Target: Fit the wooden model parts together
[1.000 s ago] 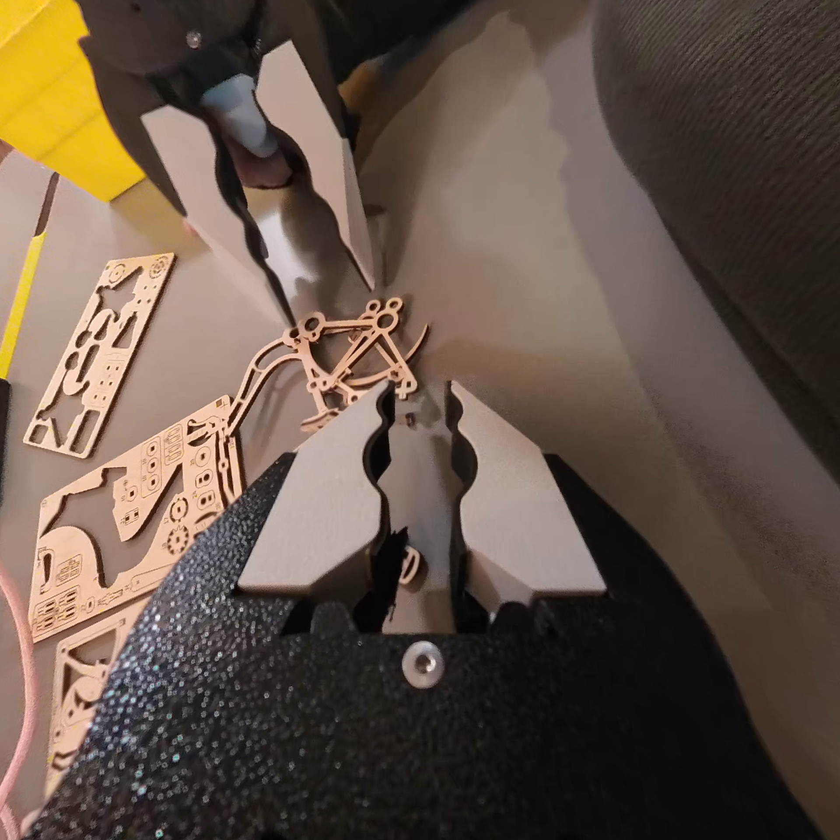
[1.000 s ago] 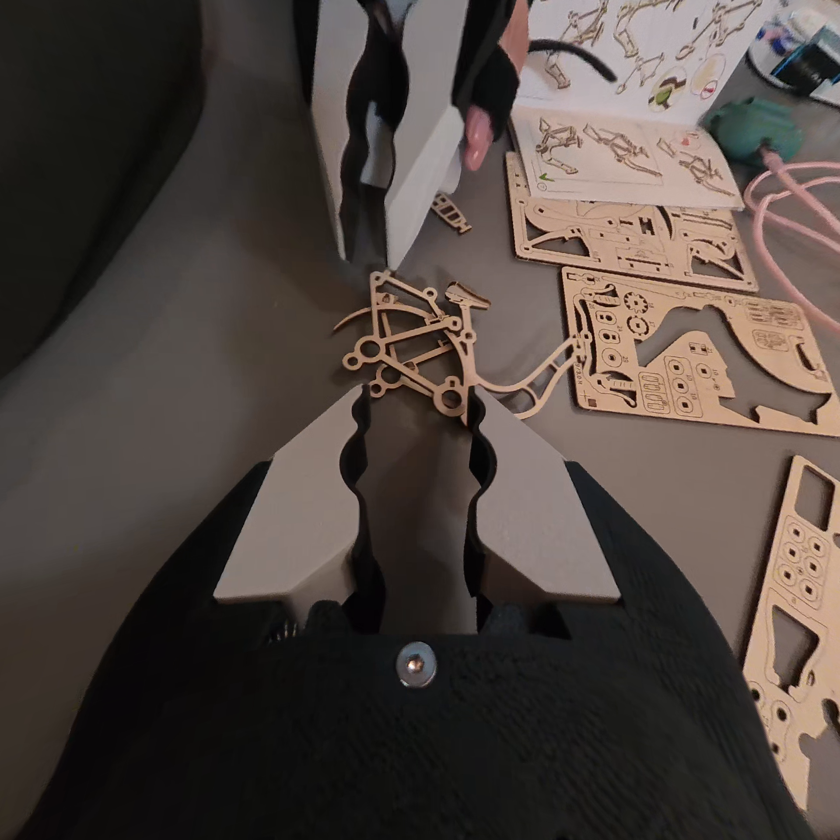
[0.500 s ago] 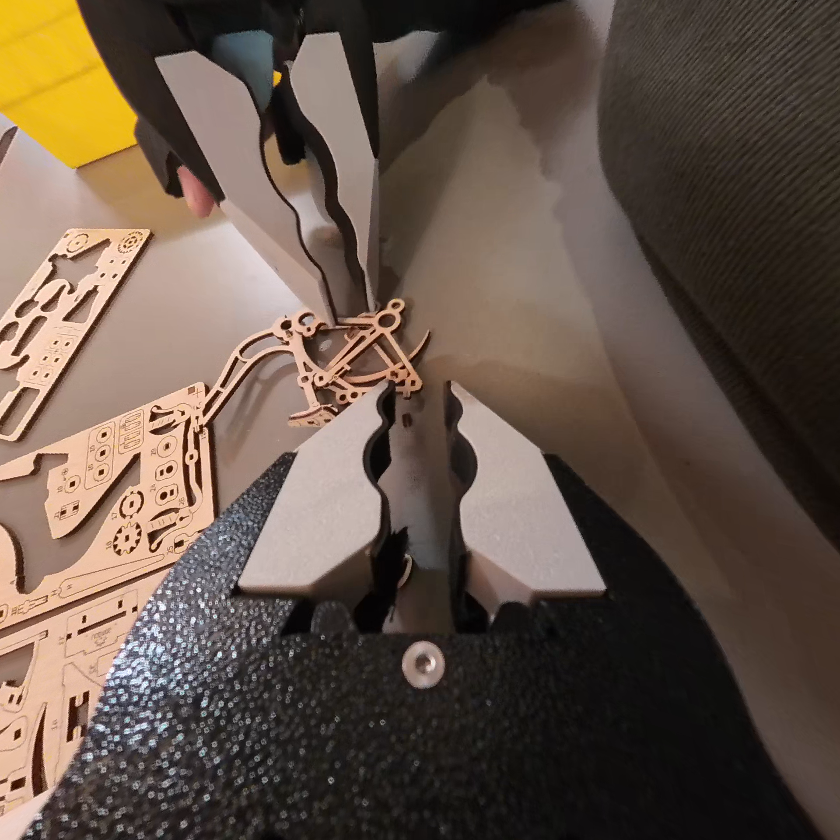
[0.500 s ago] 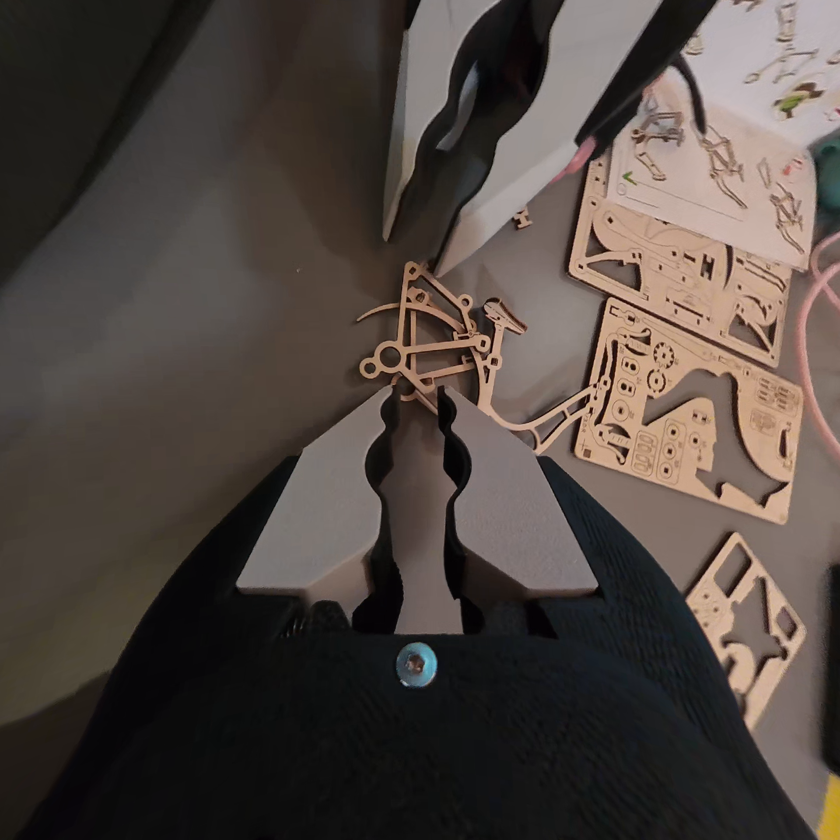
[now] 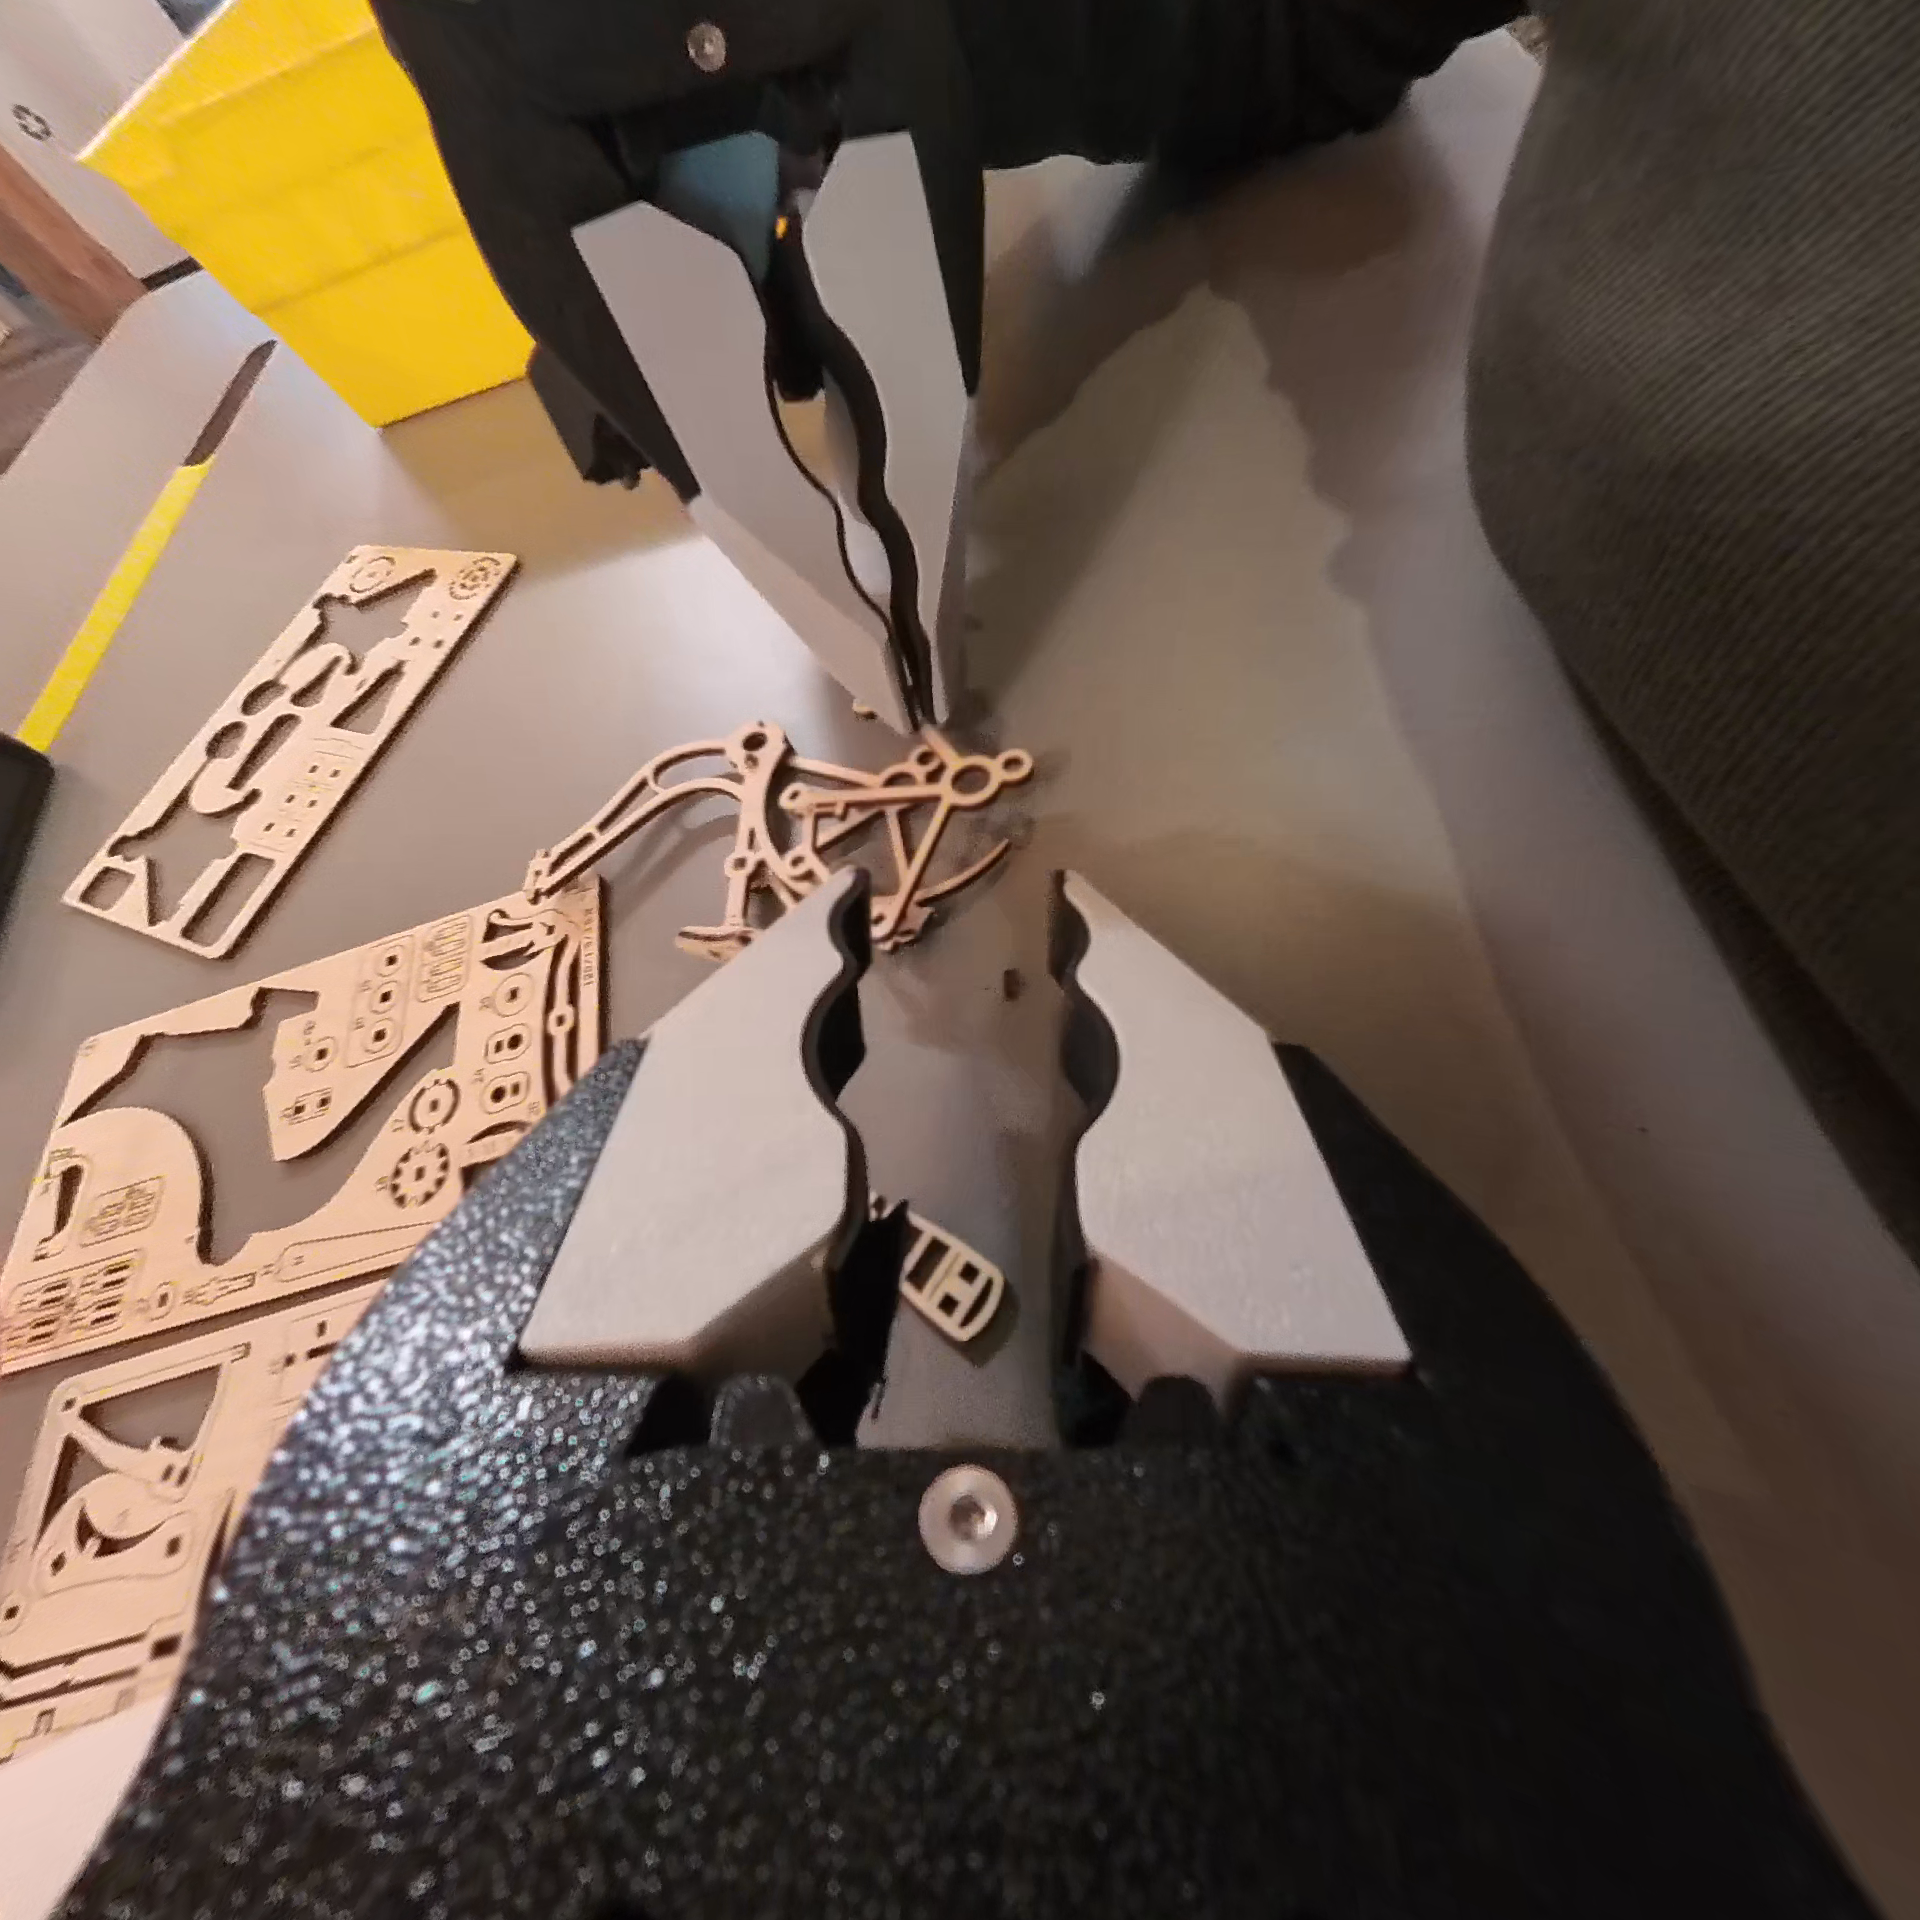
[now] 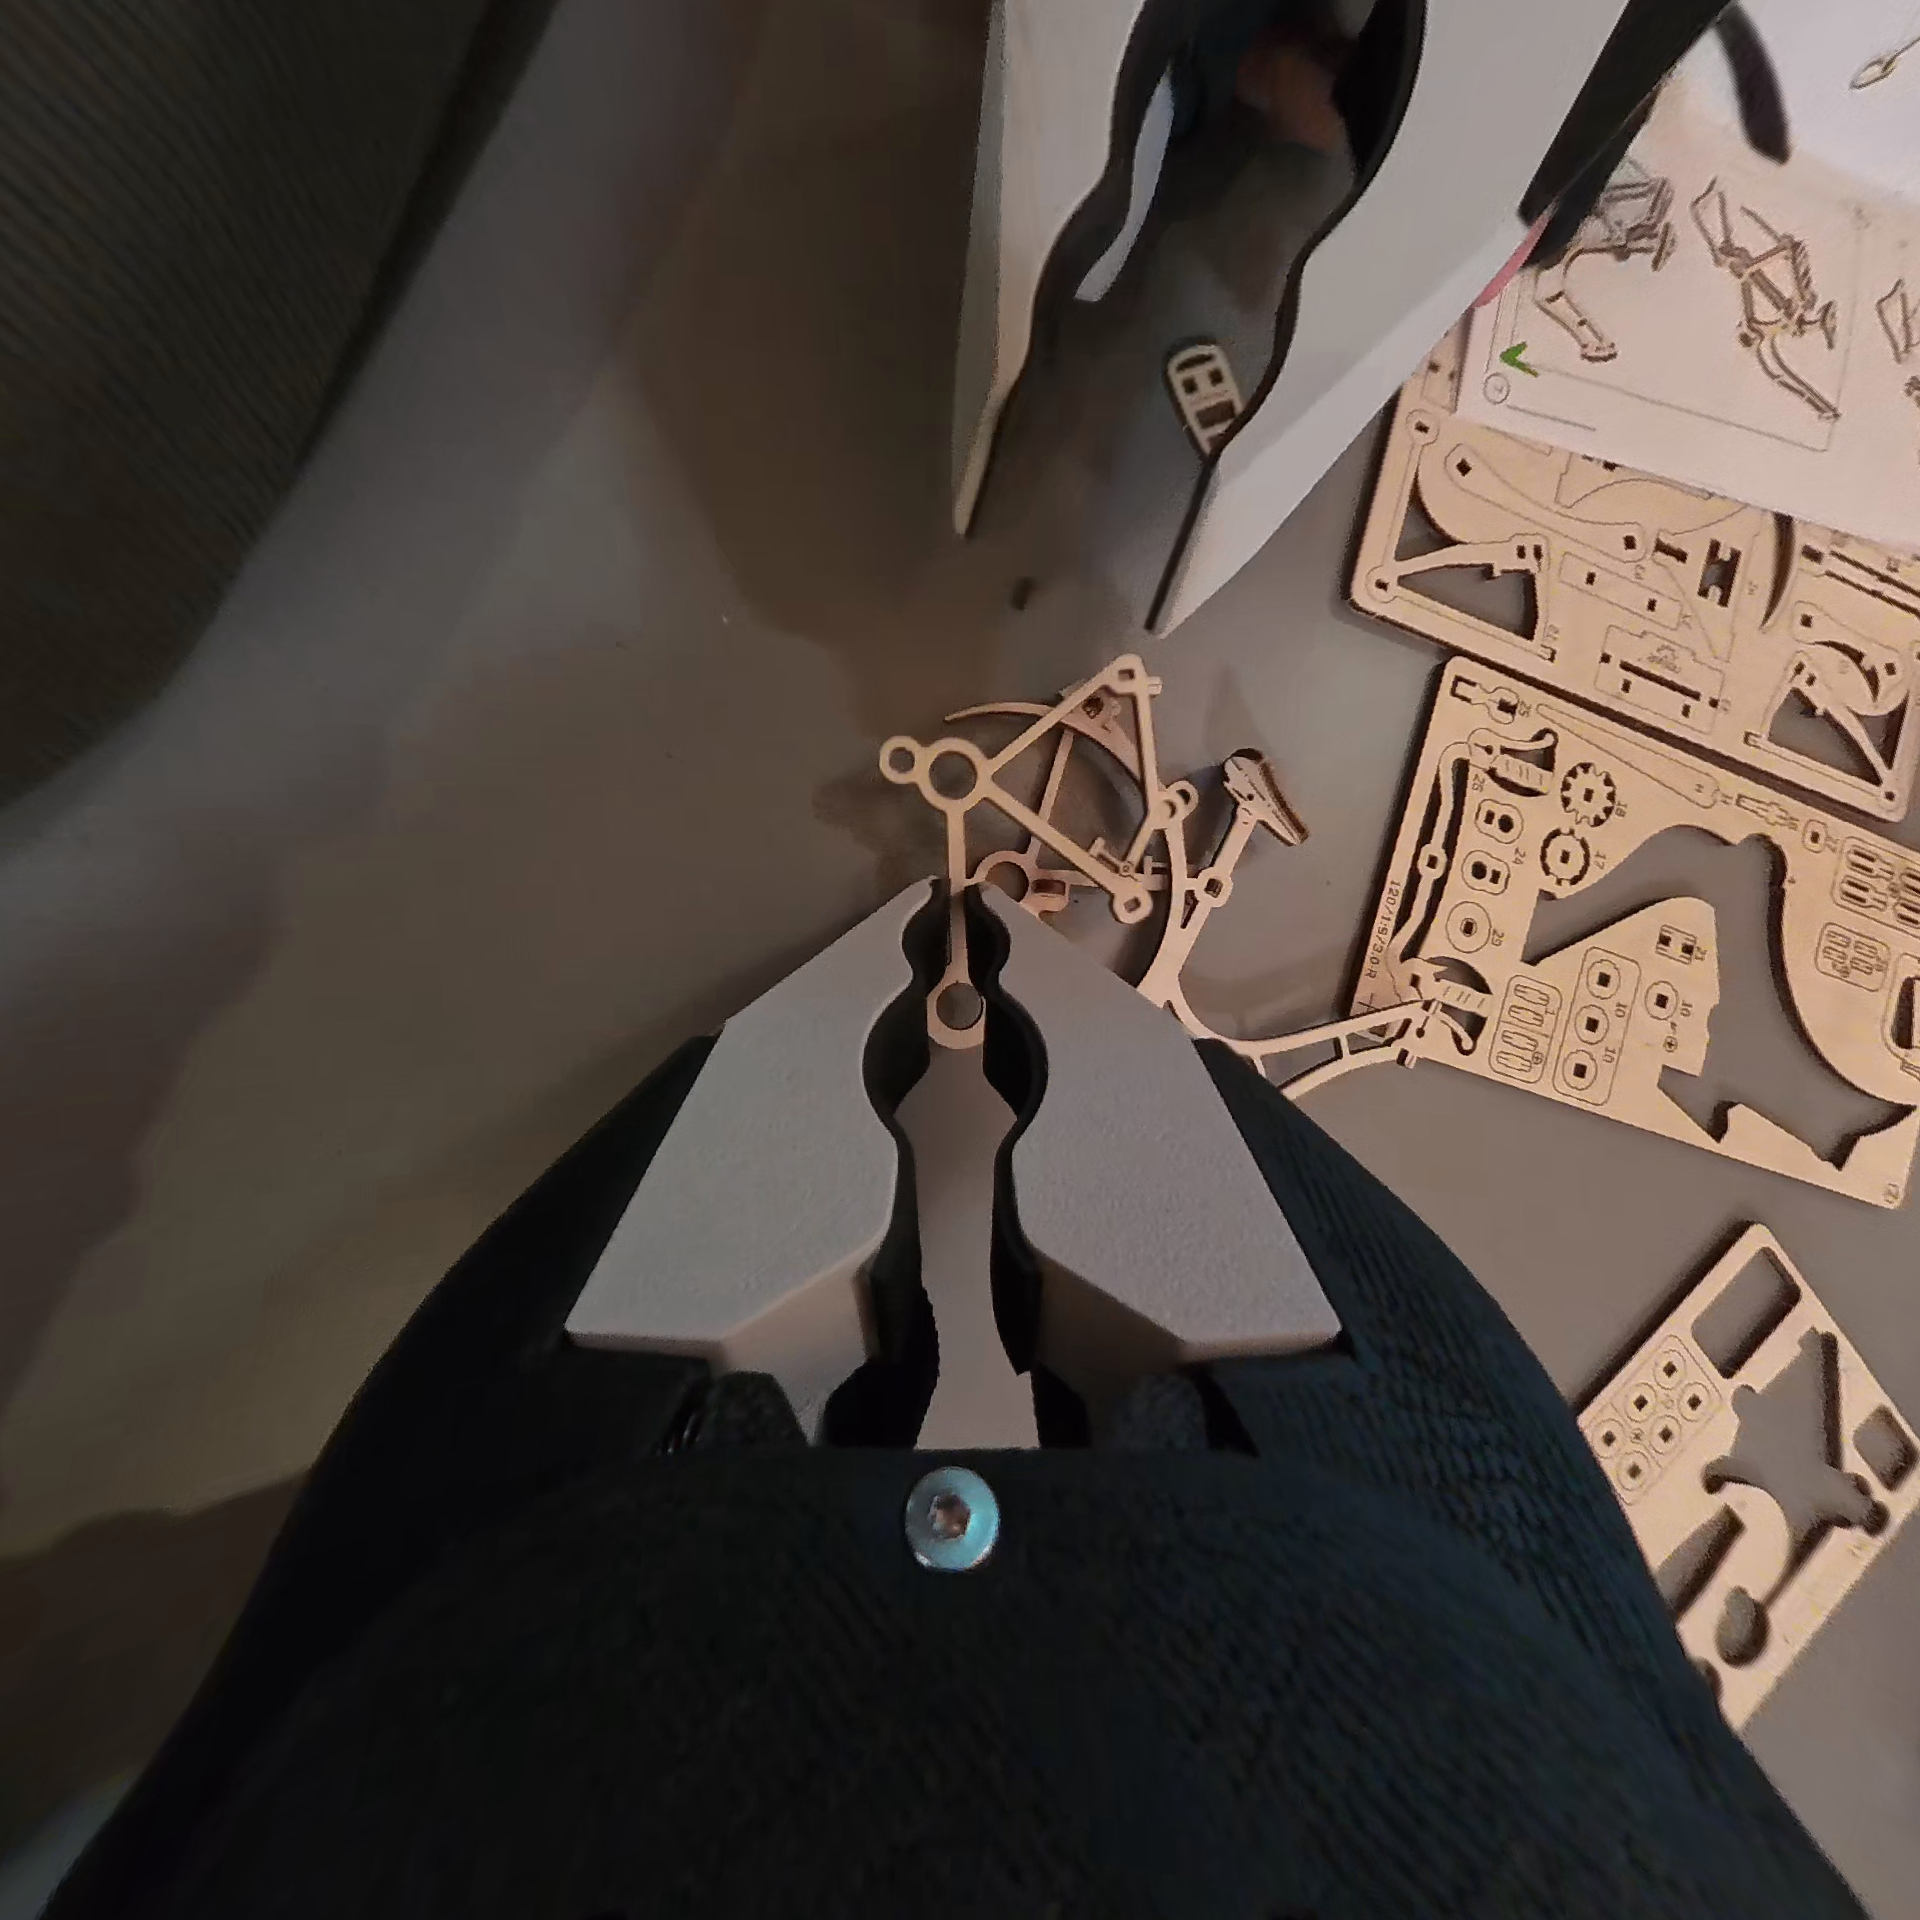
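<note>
The wooden bicycle-frame model (image 6: 1039, 810) lies on the grey table. My right gripper (image 6: 951, 894) is shut on one thin strut of the frame with a ring end. The left wrist view shows the right gripper (image 5: 920, 717) from the far side, its tips pinching the frame (image 5: 883, 821). My left gripper (image 5: 958, 883) is open just short of the frame and holds nothing. A small slotted wooden piece (image 5: 951, 1283) shows between the left gripper's fingers near their base, not pinched. That piece (image 6: 1205, 400) and the left gripper (image 6: 1065, 577) also show in the right wrist view.
Several laser-cut wooden sheets (image 5: 301, 1122) (image 6: 1662, 935) lie beside the frame. An instruction booklet (image 6: 1683, 291) lies beyond them. A yellow box (image 5: 312, 197) stands at the far left of the left wrist view. A dark fabric seat (image 5: 1714, 416) borders the table.
My right gripper has moved forward and shut on the frame's strut. My left gripper has opened wider and sits a little back from the frame.
</note>
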Demonstrator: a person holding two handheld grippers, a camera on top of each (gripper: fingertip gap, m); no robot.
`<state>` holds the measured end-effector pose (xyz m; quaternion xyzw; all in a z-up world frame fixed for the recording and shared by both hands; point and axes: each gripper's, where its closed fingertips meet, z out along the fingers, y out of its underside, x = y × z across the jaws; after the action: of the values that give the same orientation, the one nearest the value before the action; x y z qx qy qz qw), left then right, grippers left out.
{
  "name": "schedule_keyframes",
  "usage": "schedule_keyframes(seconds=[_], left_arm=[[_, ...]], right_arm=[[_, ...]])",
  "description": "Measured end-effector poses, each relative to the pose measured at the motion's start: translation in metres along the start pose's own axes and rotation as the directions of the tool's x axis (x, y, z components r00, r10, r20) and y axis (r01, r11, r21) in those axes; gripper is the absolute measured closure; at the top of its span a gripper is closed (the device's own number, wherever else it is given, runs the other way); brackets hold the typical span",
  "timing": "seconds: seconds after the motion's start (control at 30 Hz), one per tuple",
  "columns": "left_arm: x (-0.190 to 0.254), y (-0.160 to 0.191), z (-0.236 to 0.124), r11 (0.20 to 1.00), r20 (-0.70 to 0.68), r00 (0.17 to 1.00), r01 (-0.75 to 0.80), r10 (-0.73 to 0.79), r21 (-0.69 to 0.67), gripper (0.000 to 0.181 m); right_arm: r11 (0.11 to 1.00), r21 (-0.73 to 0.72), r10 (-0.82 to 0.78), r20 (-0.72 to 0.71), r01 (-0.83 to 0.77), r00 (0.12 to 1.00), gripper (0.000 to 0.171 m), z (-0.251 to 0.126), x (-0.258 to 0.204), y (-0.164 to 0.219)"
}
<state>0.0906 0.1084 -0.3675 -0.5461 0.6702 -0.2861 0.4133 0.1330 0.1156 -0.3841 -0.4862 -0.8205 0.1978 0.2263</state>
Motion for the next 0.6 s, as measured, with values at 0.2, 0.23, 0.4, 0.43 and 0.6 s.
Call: schedule_keyframes(seconds=[0.2, 0.23, 0.4, 0.43, 0.6], left_arm=[[-0.012, 0.006, 0.001, 1.000, 0.076, 0.997, 0.012, -0.010, -0.026, 0.154], [-0.014, 0.006, 0.001, 1.000, 0.086, 0.996, 0.018, -0.016, -0.025, 0.154], [-0.016, 0.003, 0.002, 0.999, 0.089, 0.995, 0.042, -0.041, -0.008, 0.150], [-0.015, 0.002, 0.002, 0.999, 0.088, 0.995, 0.039, -0.038, -0.004, 0.149], [-0.006, -0.004, 0.004, 0.998, 0.061, 0.997, 0.045, -0.047, 0.040, 0.142]], right_arm=[[0.998, -0.029, -0.062, -0.017, 0.062, 0.998, 0.171, -0.007, 0.005, 0.006], [0.996, -0.027, -0.080, -0.011, 0.080, 0.997, 0.171, -0.007, 0.005, 0.006], [0.992, 0.031, -0.127, 0.029, 0.126, 0.991, 0.171, -0.009, -0.002, -0.004], [0.990, 0.046, -0.134, 0.025, 0.133, 0.991, 0.171, -0.009, -0.002, -0.006], [0.988, 0.108, -0.113, 0.007, 0.111, 0.994, 0.171, -0.009, -0.007, -0.009]])
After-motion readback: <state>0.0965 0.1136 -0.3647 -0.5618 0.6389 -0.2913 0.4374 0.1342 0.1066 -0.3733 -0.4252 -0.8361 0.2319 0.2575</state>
